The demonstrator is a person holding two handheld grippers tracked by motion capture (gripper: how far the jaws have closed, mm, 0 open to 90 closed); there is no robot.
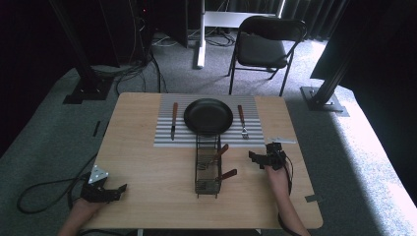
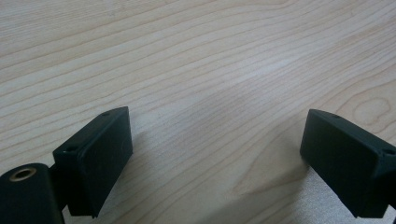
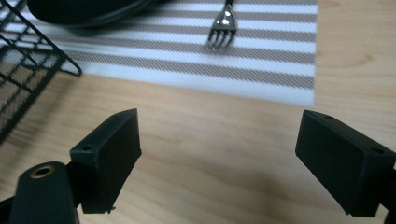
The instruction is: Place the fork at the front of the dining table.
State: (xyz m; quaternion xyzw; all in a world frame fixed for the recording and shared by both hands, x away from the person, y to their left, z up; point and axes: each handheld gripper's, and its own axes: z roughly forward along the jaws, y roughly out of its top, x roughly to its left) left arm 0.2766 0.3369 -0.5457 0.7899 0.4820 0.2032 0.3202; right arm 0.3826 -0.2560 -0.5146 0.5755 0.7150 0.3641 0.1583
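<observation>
Black folding chair [image 1: 265,46] stands on grey carpet [image 1: 59,123] beyond the wooden table [image 1: 147,162] | dark curtains [image 1: 314,14] behind | metal stand bases [image 1: 322,98] flank the table | cables [image 1: 133,69] trail across the floor at left

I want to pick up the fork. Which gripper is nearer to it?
Right. The right gripper hovers open just in front of the fork on the striped placemat; the left gripper sits far away at the table's near left corner.

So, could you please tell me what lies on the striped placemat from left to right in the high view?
Knife → black plate → fork, all on the striped placemat.
</observation>
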